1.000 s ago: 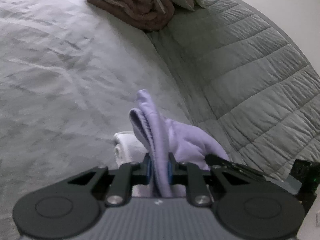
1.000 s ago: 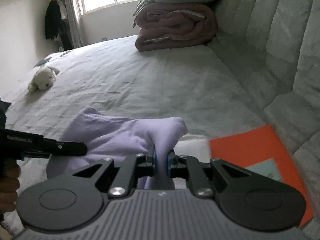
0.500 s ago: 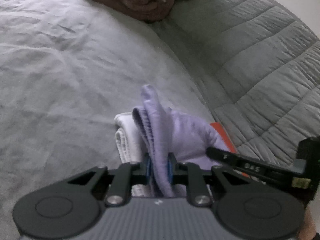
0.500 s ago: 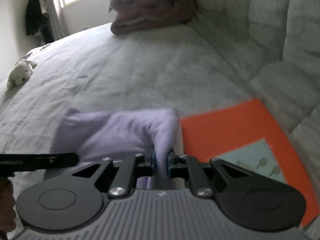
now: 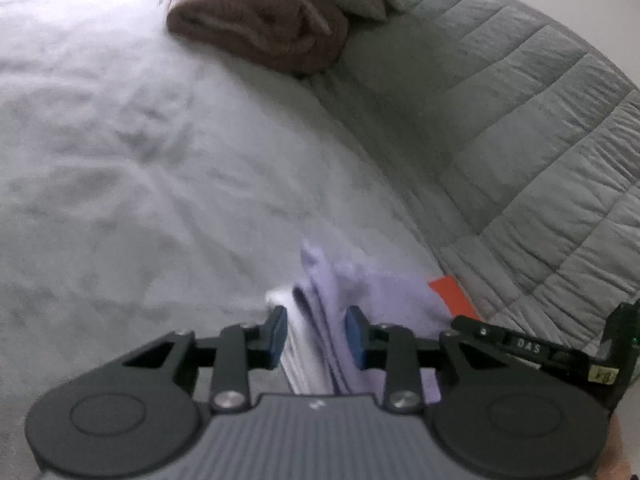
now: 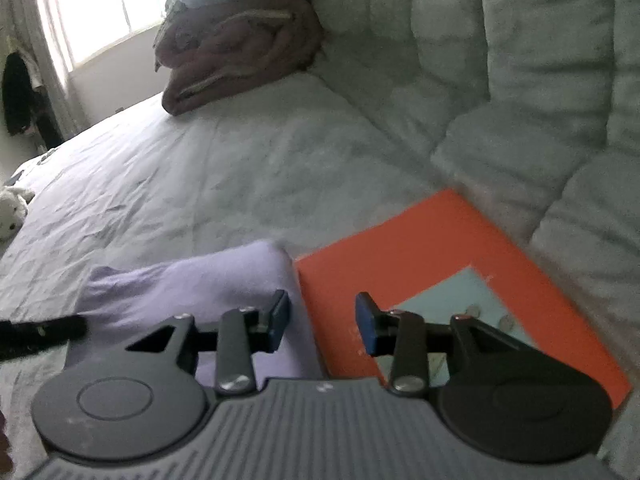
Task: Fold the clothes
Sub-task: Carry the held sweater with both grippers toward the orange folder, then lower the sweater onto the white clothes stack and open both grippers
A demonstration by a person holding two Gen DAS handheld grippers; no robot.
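Both my grippers have just let go of the lilac garment on the bed.

My left gripper (image 5: 316, 334) has just been opening: its blue pads (image 5: 279, 334) stand a little apart, the folded lilac garment (image 5: 320, 320) between them but unpressed, lying on a white folded piece (image 5: 298, 364) on the grey sheet (image 5: 160, 200). My right gripper (image 6: 322, 320) has just been opening too, jaws partly spread and empty (the lilac cloth lies by the left pad), over an orange booklet (image 6: 440, 240). A pink folded blanket (image 6: 240, 52) sits far up the bed.
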